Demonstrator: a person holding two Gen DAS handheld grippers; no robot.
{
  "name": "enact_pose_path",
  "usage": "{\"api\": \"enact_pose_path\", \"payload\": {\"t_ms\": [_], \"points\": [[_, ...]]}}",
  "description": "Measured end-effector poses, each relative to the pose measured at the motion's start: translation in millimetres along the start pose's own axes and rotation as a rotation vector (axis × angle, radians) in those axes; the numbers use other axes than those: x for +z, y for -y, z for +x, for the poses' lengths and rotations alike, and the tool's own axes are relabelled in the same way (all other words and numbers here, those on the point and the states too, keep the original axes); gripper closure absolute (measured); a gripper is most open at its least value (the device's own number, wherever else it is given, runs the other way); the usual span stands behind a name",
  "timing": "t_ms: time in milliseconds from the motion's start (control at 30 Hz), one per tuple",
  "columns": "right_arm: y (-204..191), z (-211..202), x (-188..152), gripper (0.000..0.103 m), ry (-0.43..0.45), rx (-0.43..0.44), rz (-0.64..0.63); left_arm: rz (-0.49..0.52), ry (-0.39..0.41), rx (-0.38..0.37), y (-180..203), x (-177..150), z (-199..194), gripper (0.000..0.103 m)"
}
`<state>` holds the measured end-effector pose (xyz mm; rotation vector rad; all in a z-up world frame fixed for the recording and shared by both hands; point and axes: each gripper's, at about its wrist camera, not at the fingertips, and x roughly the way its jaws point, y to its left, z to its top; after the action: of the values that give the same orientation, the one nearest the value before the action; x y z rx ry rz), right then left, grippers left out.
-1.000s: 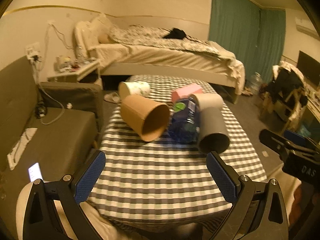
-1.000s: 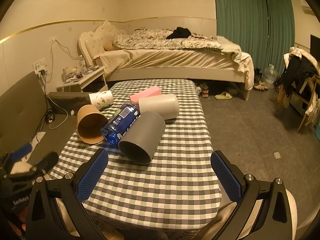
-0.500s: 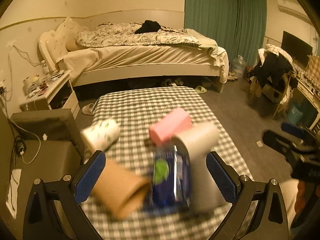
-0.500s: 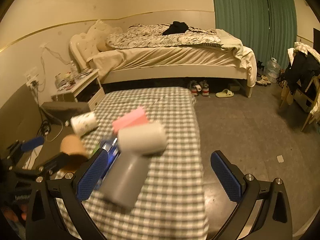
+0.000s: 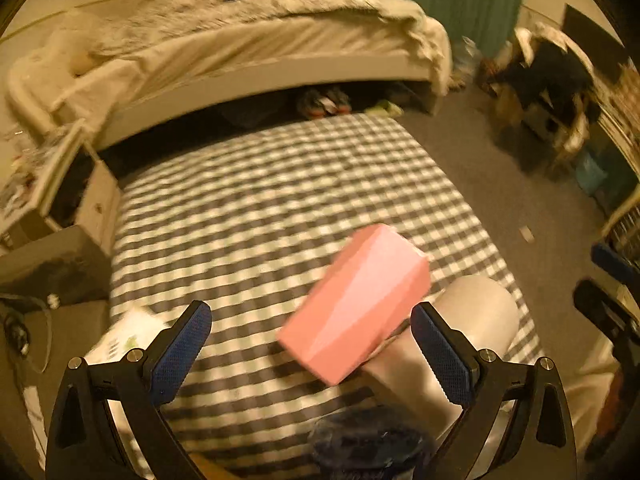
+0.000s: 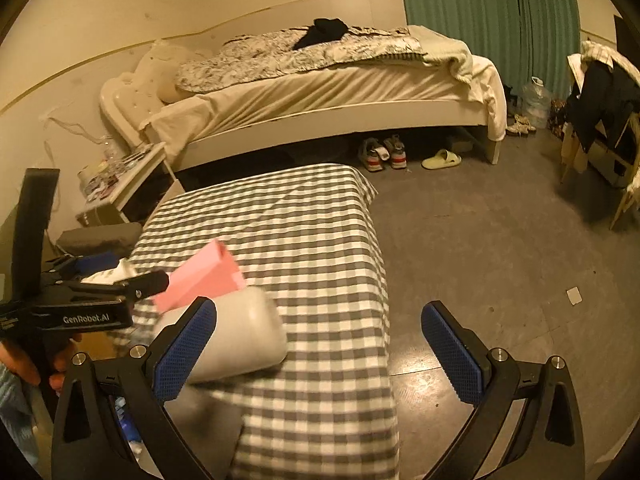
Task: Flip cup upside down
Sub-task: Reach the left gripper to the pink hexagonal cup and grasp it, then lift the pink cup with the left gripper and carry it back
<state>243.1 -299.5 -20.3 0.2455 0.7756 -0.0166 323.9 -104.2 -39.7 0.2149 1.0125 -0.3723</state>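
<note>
From my left wrist view, the left hand-held gripper point(image 5: 311, 344) has its jaws wide apart and holds nothing. A pink box point(image 5: 354, 304) sits between the pads, toward 12 o'clock, lying on the checked table point(image 5: 280, 200). Just beside it at 3 o'clock is the pale cup point(image 5: 452, 344), on its side; part of it hides behind the right-side pad. Its long axis seems to run from 1 o'clock down toward 7 o'clock, though blur makes the mouth end hard to tell. A patterned cup point(image 5: 120, 340) peeks out at 9 o'clock behind the left-side pad, and something dark blue point(image 5: 372, 444) lies at 6 o'clock, too blurred to name. From my right wrist view, the right hand-held gripper point(image 6: 320, 354) is likewise spread wide and empty. Here the pale cup point(image 6: 236, 336) lies at 9 to 10 o'clock, touching or just behind the left-side pad, with its closed end pointing toward 3 o'clock and the table point(image 6: 300, 220) edge close by. The pink box point(image 6: 200, 280) sits beyond it at 11 o'clock, and the left hand-held gripper point(image 6: 148, 282) reaches in from 9 o'clock. I judge both are near, and neither has the cup centred; the right would need to shift toward 9 o'clock and close across the axis.
</note>
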Motion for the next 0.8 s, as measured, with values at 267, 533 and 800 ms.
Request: {"api": "enact_pose_path", "payload": {"t_ms": [267, 533, 800], "points": [[23.9, 23.1, 5.1, 0.0, -0.018, -0.018, 0.074, 0.13, -0.118, 0.003, 17.6, 18.5, 38.0, 0.004], [30.4, 29.1, 6.9, 0.0, -0.019, -0.014, 0.086, 0.083, -0.243, -0.163, 17.3, 24.2, 65.1, 0.029], [32.6, 14.3, 6.2, 0.0, -0.001, -0.025, 0.092, 0.06, -0.169, -0.118, 19.9, 32.7, 42.8, 0.035]]}}
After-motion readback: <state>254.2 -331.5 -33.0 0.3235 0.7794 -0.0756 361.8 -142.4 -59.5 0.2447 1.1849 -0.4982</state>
